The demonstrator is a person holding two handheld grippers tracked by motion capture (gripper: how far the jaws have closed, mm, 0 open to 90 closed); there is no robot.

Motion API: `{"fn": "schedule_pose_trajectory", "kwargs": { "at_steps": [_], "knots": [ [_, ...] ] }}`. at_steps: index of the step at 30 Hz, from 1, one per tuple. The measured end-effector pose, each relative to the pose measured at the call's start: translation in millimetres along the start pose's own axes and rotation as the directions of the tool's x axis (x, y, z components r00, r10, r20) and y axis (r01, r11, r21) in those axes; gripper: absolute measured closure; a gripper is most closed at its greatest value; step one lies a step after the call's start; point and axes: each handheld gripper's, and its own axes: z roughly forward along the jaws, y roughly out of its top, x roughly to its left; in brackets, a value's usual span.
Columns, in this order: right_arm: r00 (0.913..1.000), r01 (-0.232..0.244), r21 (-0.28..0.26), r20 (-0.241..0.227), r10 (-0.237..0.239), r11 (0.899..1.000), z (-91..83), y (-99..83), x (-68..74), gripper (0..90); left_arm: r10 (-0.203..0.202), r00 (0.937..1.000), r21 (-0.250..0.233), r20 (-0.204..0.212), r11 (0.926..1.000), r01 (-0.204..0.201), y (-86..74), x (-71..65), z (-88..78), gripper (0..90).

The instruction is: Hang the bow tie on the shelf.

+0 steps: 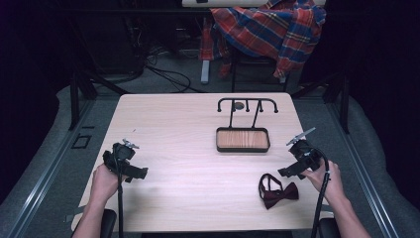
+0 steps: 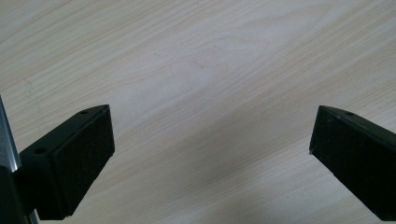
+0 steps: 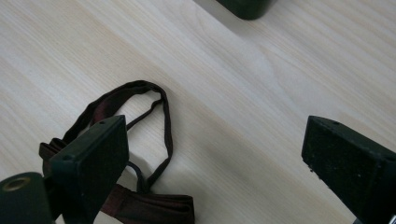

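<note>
A pale wooden tabletop seen from above, with a person's forearms coming in from the bottom edge, each hand holding a black two-jaw gripper; the left gripper hangs over the near left part of the tabletop, well apart from everything else; in the left gripper view its jaws stand wide apart with nothing between them, only bare wood grain below.

The right gripper sits over the near right part of the tabletop, tilted towards the middle; its jaws are also spread wide and grip nothing; in the right gripper view bare wood lies between them.

A dark red bow tie lies flat on the tabletop near the front edge, just beside the right gripper and to its left in the high view; in the right gripper view the bow tie shows its thin neck strap curled in a loop, partly hidden behind the left-hand jaw; whether that jaw touches it cannot be told.

Further back, right of centre, stands a small black stand with hooked arms, rising from a tray with a wooden floor; behind the tabletop a red and blue checked shirt is draped over a chair.
</note>
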Motion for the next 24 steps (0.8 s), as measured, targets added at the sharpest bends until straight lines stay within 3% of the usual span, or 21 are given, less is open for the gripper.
{"fn": "schedule_pose_trajectory", "kwargs": {
  "at_steps": [7,12,13,19,21,22,24],
  "knots": [
    [0.9989,0.044,0.004,-0.020,-0.043,0.999,2.7,5.0,7.5,7.3,-0.003,1.0000,0.000,0.001,1.0000,0.003,-0.1,0.7,-0.3,0.1],
    [0.9991,0.030,-0.007,-0.028,-0.031,1.000,5.1,6.5,11.2,3.4,-0.003,1.0000,-0.002,-0.002,1.0000,0.003,-0.6,0.4,-1.7,0.1],
    [0.9988,0.047,0.015,-0.015,-0.047,0.999,4.4,7.2,10.7,1.1,-0.003,1.0000,-0.002,-0.002,1.0000,0.003,-0.6,0.4,-1.7,0.1],
    [0.9991,0.042,0.050,-0.006,-0.042,0.998,11.1,9.7,15.0,0.0,-0.004,1.0000,-0.009,-0.001,1.0000,0.004,-0.6,-0.3,-2.4,0.0],
    [0.9999,0.007,0.001,-0.008,-0.007,1.000,18.4,9.0,19.8,0.0,-0.007,1.0000,-0.011,-0.001,0.9999,0.007,-0.3,0.3,-2.2,0.1],
    [0.9986,0.053,0.063,-0.001,-0.053,0.997,16.0,12.5,18.2,0.0,-0.007,1.0000,-0.011,-0.001,0.9999,0.007,-0.3,0.4,-2.2,0.1],
    [0.9990,0.044,0.054,-0.004,-0.044,0.998,18.8,13.7,20.1,0.0,-0.007,1.0000,-0.012,0.000,0.9999,0.007,-0.3,0.6,-2.1,0.1]
  ]
}}
